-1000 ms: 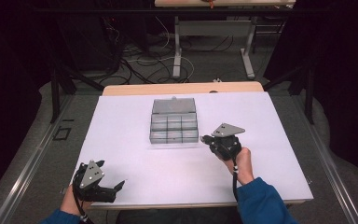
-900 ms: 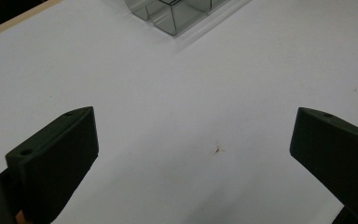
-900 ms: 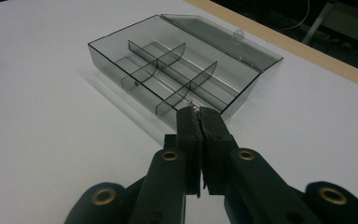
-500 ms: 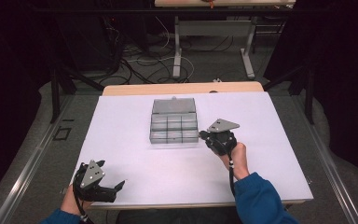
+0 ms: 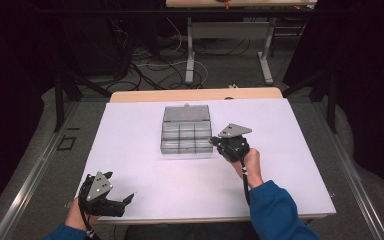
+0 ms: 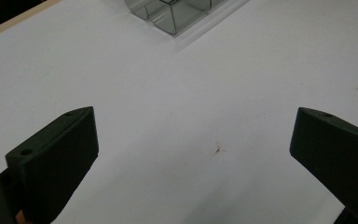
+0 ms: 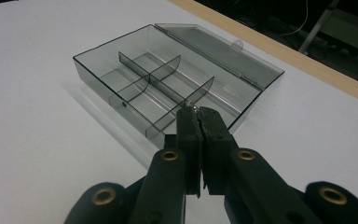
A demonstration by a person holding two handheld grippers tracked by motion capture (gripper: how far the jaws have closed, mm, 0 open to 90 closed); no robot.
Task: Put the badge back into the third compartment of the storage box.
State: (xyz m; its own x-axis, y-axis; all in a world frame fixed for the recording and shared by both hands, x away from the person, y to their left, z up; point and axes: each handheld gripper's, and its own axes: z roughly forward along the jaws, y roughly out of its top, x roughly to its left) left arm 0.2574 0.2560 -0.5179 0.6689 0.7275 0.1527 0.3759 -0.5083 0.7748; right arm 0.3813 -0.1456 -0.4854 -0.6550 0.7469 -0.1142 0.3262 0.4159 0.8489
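- Smoke-grey clear plastic compartment box (image 5: 186,135) sits mid-table on my white tabletop (image 5: 290,165); from above I can't read its dividers.
- My right gripper view shows the box's lid (image 7: 219,46) lying flat open at 1 o'clock, and curved partitions inside.
- Right gripper (image 7: 197,114): jaws pinched together on a tiny glinting piece I can't identify, at the box's near corner.
- Left gripper (image 5: 117,200): jaws wide apart, nothing between, at 7 o'clock.
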